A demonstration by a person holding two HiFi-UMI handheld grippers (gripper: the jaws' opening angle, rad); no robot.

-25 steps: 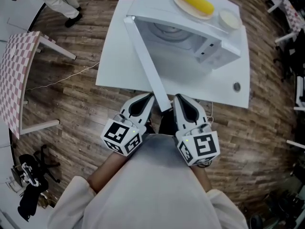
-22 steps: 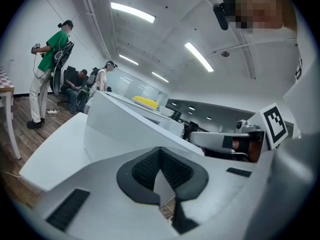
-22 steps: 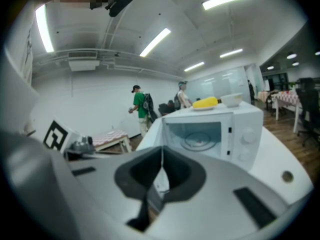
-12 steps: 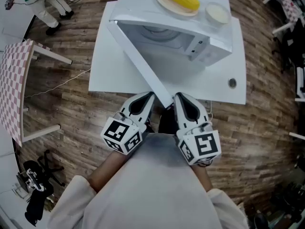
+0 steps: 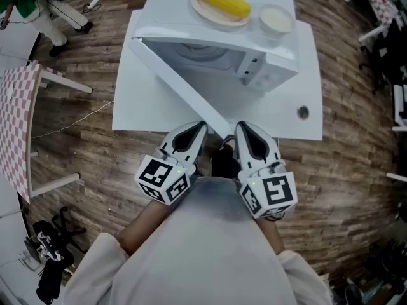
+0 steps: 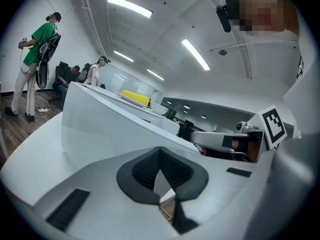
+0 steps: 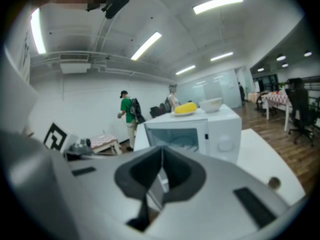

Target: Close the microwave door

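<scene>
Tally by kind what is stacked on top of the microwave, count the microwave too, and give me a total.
Microwave: 1
Plate: 1
Corn cob: 1
Bowl: 1
Total: 4
</scene>
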